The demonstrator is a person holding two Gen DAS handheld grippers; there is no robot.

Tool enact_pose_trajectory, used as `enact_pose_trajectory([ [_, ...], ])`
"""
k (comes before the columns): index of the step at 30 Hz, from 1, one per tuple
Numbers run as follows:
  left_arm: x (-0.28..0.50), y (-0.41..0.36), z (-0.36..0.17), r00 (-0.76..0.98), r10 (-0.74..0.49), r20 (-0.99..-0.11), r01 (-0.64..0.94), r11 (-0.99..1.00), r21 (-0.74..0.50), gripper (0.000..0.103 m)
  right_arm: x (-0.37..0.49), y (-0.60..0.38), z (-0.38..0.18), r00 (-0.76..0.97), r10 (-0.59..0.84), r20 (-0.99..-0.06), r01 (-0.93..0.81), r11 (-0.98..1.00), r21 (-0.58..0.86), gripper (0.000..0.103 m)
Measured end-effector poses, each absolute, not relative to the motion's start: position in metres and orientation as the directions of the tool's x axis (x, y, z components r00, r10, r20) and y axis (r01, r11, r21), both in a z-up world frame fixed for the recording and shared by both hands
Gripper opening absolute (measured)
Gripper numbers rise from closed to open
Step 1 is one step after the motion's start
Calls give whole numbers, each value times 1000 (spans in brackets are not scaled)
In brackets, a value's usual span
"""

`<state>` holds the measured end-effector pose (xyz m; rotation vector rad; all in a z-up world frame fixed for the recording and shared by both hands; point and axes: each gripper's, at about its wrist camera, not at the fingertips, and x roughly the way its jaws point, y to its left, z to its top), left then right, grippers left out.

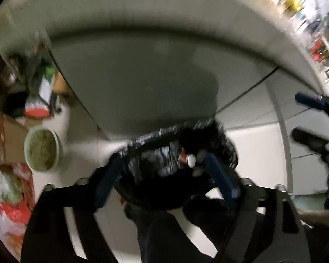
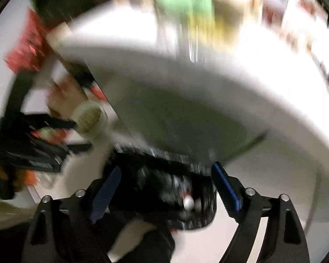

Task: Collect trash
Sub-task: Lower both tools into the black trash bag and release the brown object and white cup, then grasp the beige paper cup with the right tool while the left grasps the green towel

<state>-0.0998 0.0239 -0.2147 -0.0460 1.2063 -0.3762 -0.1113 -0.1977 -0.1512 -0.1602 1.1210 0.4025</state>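
Left wrist view: the left gripper [image 1: 164,175] hangs spread wide and empty over the black trash bag [image 1: 226,144] on the floor. A red can [image 1: 186,159] lies inside the bag's mouth. The right gripper [image 2: 164,188] is likewise wide open above the bag, gripping nothing. The bag looks thin, limp and slippery (blur hides detail); pinching its gathered rim seems safest.

Black bag, red can, blue pads

Glossy black trash bag [image 1: 177,166] holds a red, white-ended can [image 1: 186,159]; pale green bowl [image 1: 42,149] at left.
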Motion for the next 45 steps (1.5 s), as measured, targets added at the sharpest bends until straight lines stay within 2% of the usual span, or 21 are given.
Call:
enact_pose_trajectory([
  [2,-99,27,-184,372,-316,-873,262,938,-228,90,-105,-198,-97,480,314,-819,-423,901,97,98],
  [5,-90,28,-143,464,-294,-835,256,948,-191,90,-78,-201,-53,616,322,-719,-399,914,67,98],
  [7,-79,27,-125,510,-290,-810,251,951,-182,90,-46,-211,-42,674,292,-678,-323,943,84,98],
  [12,-58,27,-94,590,-278,-758,224,958,-176,90,29,-243,-45,712,226,-665,-126,973,196,98],
  [16,-53,24,-85,604,-283,-745,232,957,-176,90,63,-253,-64,680,208,-703,-79,974,212,79],
  [18,-53,20,-84,603,-282,-747,247,955,-162,90,73,-260,-75,645,224,-730,-73,970,234,57],
  [20,-50,16,-82,599,-287,-747,262,952,-156,90,84,-265,-89,594,336,-731,-99,932,349,32],
  [23,-45,6,-82,595,-297,-747,275,948,-159,90,79,-266,-83,585,381,-716,-100,910,402,25],
  [30,4,-28,-81,563,-399,-724,285,916,-282,90,44,-279,-31,642,410,-647,-124,889,440,24],
  [34,35,-55,-92,552,-372,-746,272,926,-260,90,19,-290,-10,680,398,-615,-130,892,434,25],
  [38,58,-74,-100,553,-294,-780,240,952,-189,90,-4,-298,-7,682,389,-619,-127,897,424,26],
  [39,62,-77,-101,555,-270,-787,234,958,-164,84,-8,-301,-8,682,388,-620,-122,896,426,26],
  [40,63,-77,-100,552,-296,-779,246,951,-187,52,-12,-303,-10,679,387,-624,-117,896,428,26],
  [42,64,-71,-99,535,-331,-778,235,942,-240,12,-18,-305,-13,680,382,-626,-111,898,427,26],
  [43,65,-66,-97,527,-365,-767,230,931,-285,12,-20,-306,-14,681,380,-626,-111,898,425,26],
  [45,63,-62,-87,534,-384,-753,243,923,-298,11,-23,-306,-14,683,382,-622,-112,897,428,26],
])
